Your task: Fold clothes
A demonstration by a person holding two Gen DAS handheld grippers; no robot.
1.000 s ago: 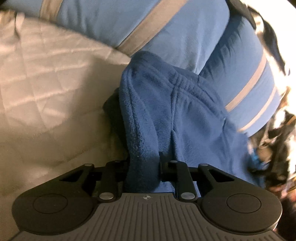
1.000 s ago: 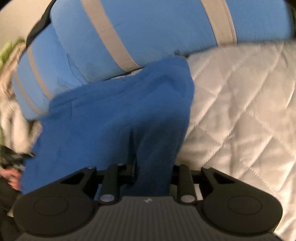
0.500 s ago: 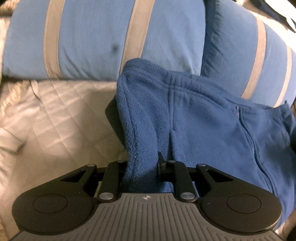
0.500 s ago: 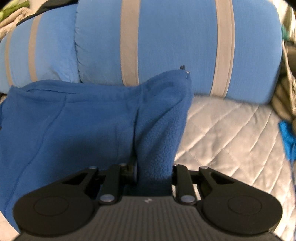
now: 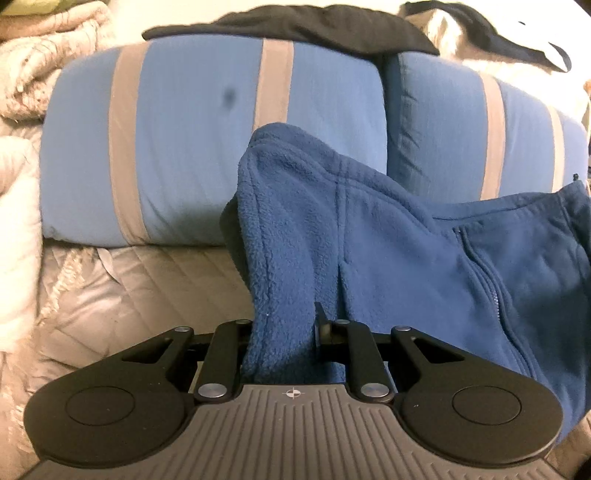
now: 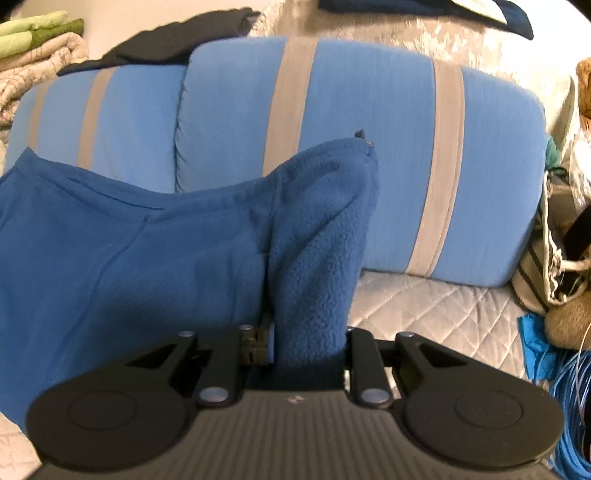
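A dark blue fleece jacket (image 5: 406, 258) with a zipper hangs stretched between my two grippers above a quilted bed. My left gripper (image 5: 291, 332) is shut on the jacket's left corner, and the fabric bunches up between its jaws. My right gripper (image 6: 310, 332) is shut on the jacket's right corner; the jacket (image 6: 129, 258) spreads away to the left in the right wrist view. The fingertips of both grippers are hidden in the fleece.
Two light blue pillows with grey stripes (image 5: 207, 147) (image 6: 369, 155) stand behind the jacket on the grey quilted cover (image 5: 122, 291). Dark clothes (image 5: 295, 22) lie on top of the pillows. A cream blanket (image 5: 22, 74) is at left; bags and blue cable (image 6: 569, 387) are at right.
Both grippers have lifted and tilted upward with the jacket. The pillows now show fully, and the jacket hangs spread wider between the grippers.
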